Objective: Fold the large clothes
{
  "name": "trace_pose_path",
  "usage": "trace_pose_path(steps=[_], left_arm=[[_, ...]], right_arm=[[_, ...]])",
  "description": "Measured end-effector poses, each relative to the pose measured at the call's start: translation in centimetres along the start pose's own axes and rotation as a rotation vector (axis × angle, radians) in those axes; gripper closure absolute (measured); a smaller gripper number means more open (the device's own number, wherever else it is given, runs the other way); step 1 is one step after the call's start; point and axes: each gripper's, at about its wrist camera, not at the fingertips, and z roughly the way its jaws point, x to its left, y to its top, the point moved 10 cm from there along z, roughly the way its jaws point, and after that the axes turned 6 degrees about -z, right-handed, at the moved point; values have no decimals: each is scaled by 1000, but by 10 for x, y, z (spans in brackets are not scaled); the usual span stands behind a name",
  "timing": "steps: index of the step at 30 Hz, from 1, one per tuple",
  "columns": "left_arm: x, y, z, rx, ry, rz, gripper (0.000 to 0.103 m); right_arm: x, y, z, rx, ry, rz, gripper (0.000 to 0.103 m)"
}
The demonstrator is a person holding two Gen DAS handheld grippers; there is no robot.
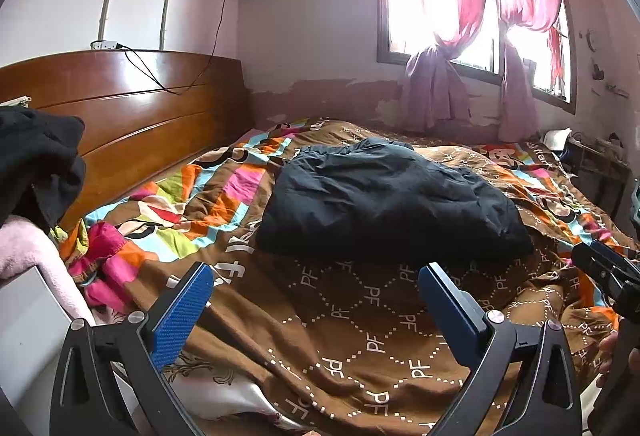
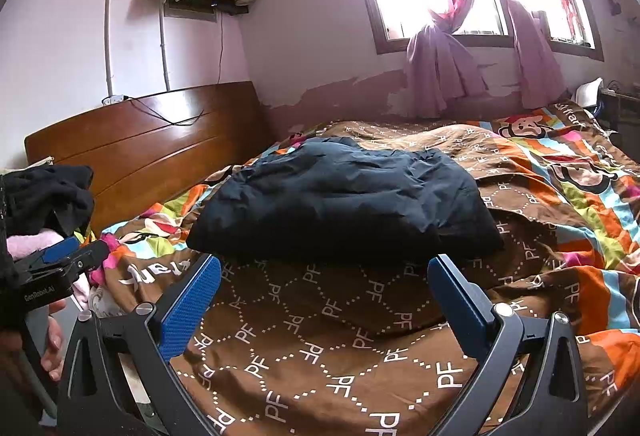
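Observation:
A dark navy padded garment point(image 1: 384, 195) lies folded in a thick rectangle on the bed's patterned quilt point(image 1: 360, 336); it also shows in the right wrist view point(image 2: 344, 207). My left gripper point(image 1: 316, 276) is open and empty, held above the quilt just in front of the garment. My right gripper point(image 2: 324, 272) is open and empty, also just short of the garment's near edge. The right gripper's body shows at the right edge of the left wrist view point(image 1: 608, 268), and the left gripper shows at the left edge of the right wrist view point(image 2: 60, 260).
A wooden headboard point(image 1: 132, 107) runs along the left. A pile of black and pink clothes point(image 1: 36, 171) sits at the near left. A pink crumpled cloth point(image 1: 104, 260) lies on the quilt. A window with pink curtains point(image 1: 460, 15) is behind the bed.

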Motion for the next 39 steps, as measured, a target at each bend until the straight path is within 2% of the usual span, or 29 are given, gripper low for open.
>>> trace_pose_path(steps=[24, 33, 39], left_arm=[[0, 0, -1, -2, 7, 11, 0], [9, -3, -1, -19, 99, 6, 0], [13, -5, 3, -4, 98, -8, 0]], right_arm=[[0, 0, 0, 1, 0, 0, 1], [0, -1, -1, 5, 0, -3, 1], [-1, -2, 0, 6, -2, -5, 1]])
